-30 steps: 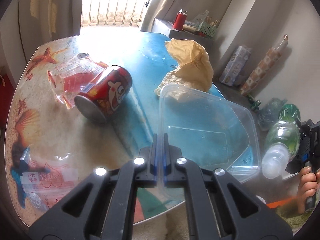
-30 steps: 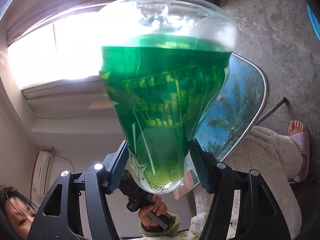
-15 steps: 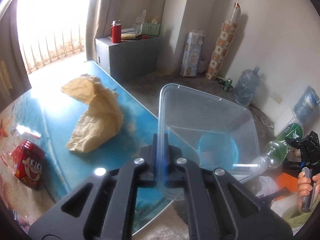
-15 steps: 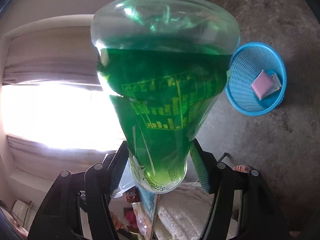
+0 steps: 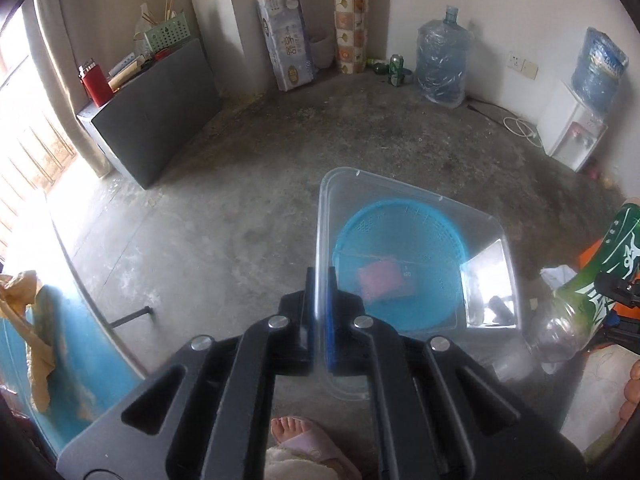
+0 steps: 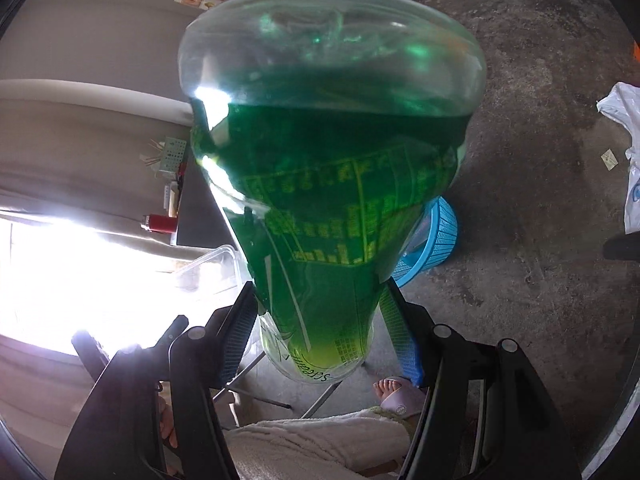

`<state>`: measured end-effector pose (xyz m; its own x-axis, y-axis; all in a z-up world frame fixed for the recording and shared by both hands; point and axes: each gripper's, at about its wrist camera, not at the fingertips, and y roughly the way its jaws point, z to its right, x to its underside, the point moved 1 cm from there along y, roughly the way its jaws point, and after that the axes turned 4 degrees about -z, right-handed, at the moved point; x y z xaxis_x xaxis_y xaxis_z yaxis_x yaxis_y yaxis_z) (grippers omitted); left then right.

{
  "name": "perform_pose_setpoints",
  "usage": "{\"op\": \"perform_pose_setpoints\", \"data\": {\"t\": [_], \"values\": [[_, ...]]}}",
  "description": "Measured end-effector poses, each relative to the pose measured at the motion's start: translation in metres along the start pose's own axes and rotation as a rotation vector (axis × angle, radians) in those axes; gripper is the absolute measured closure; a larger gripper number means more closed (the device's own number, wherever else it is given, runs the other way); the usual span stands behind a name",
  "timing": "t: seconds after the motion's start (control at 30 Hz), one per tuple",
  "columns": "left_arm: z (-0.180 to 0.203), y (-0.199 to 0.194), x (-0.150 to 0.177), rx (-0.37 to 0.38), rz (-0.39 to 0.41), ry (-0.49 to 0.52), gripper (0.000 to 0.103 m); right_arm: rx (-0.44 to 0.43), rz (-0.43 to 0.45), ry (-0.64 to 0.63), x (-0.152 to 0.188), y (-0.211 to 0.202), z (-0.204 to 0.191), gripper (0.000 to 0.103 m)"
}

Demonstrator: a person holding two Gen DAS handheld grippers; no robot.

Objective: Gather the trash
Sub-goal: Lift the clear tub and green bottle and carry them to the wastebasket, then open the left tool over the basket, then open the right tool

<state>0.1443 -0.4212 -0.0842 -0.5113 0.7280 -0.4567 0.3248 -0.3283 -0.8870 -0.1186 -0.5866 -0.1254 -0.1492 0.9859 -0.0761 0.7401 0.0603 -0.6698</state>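
Note:
My left gripper (image 5: 319, 320) is shut on the rim of a clear plastic food container (image 5: 416, 224), which hangs in the air over a blue mesh waste basket (image 5: 400, 264) on the floor. A pink packet (image 5: 380, 280) lies inside the basket. My right gripper (image 6: 318, 320) is shut on a green-labelled plastic bottle (image 6: 332, 160) that fills most of the right wrist view; the same bottle (image 5: 588, 288) shows at the right edge of the left wrist view. The blue basket (image 6: 440, 236) peeks out behind the bottle, and the clear container (image 6: 212, 268) shows at its left.
The blue table edge (image 5: 68, 356) with crumpled brown paper (image 5: 24, 312) is at lower left. A dark cabinet (image 5: 156, 120), water jugs (image 5: 440, 64) and a water dispenser (image 5: 576, 132) line the walls. A person's slippered foot (image 5: 308, 440) is below. A white bag (image 6: 628, 128) lies on the concrete floor.
Both grippers swung away from the table to above the floor. The left one carried the clear container over the blue basket; the right one tipped downward with the bottle, bringing the basket into view.

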Motion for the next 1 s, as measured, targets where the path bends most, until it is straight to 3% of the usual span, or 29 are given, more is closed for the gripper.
{"op": "perform_pose_setpoints", "data": {"t": [0.13,0.23,0.3,0.47,0.67,1.0], "values": [[0.025,0.064,-0.011,-0.023,-0.072,0.028,0.1,0.04,-0.005,0.011,-0.006,0.001,0.013,0.042],[0.031,0.108,-0.019,0.022,-0.12,-0.013,0.099,0.069,-0.005,0.008,-0.012,-0.005,0.013,0.042],[0.032,0.132,-0.019,0.063,-0.132,-0.048,0.094,0.088,-0.003,0.004,-0.015,0.0,0.011,0.042],[0.032,0.172,-0.015,0.086,-0.191,-0.054,0.08,0.117,-0.008,-0.018,-0.019,0.005,-0.003,0.042],[0.009,0.148,-0.008,0.17,-0.124,-0.129,0.073,0.125,-0.024,-0.033,-0.023,0.019,-0.016,0.042],[-0.016,0.038,0.019,0.282,-0.03,-0.108,0.061,0.17,-0.012,-0.112,-0.032,0.057,-0.019,0.042]]}}
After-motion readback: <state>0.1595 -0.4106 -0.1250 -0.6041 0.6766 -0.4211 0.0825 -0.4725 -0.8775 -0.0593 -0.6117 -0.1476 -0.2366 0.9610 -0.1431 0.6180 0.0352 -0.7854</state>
